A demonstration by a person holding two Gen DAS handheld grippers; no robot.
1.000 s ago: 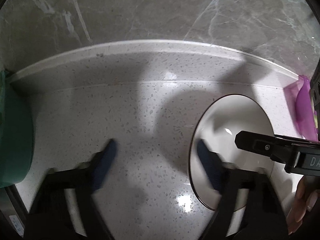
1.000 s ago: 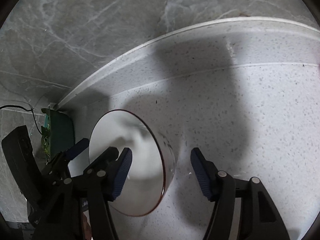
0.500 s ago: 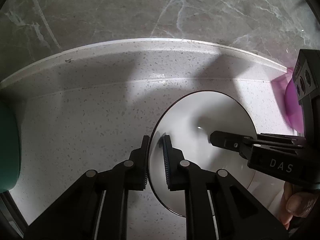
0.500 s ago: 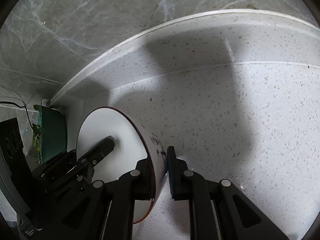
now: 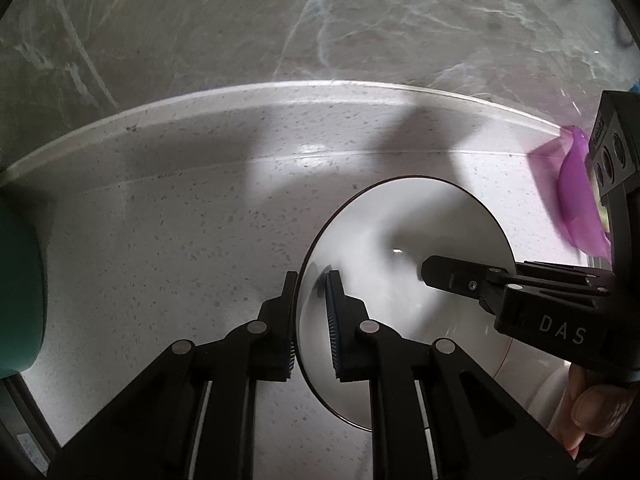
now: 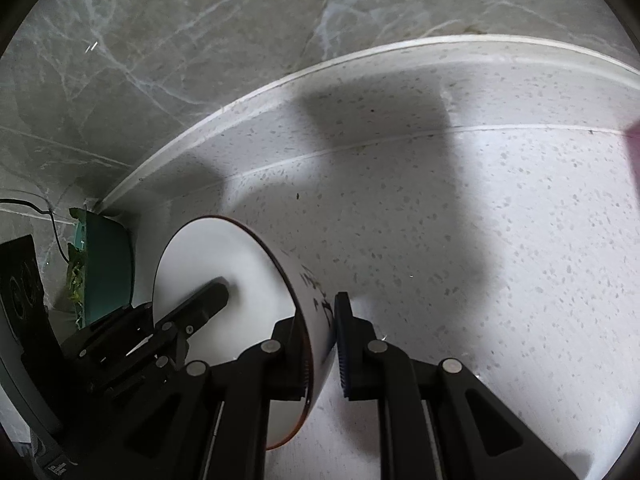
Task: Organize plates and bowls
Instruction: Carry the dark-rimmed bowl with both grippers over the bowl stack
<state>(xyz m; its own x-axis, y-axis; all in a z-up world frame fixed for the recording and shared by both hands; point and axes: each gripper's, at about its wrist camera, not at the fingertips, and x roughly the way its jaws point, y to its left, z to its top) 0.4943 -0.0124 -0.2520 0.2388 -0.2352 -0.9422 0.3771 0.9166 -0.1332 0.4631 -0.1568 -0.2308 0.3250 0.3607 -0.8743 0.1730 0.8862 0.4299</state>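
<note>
1. Two tongs, one bowl: my left gripper (image 5: 310, 320) is clamped narrow on the rim of the white bowl (image 5: 404, 280), one pad outside the wall, one inside, low in the left wrist frame's centre.
2. My right gripper (image 6: 322, 344) pinches the opposite rim (image 6: 296, 312) just as tightly, at the lower centre of its frame.
3. The bowl sits tilted between both grips, over the speckled countertop (image 6: 440, 220).
4. A teal container (image 6: 108, 268) is at the left edge of the right wrist frame; something purple (image 5: 576, 200) is at the right edge of the left wrist frame.
5. Grey marble wall (image 5: 280, 20) fills the top.
</note>
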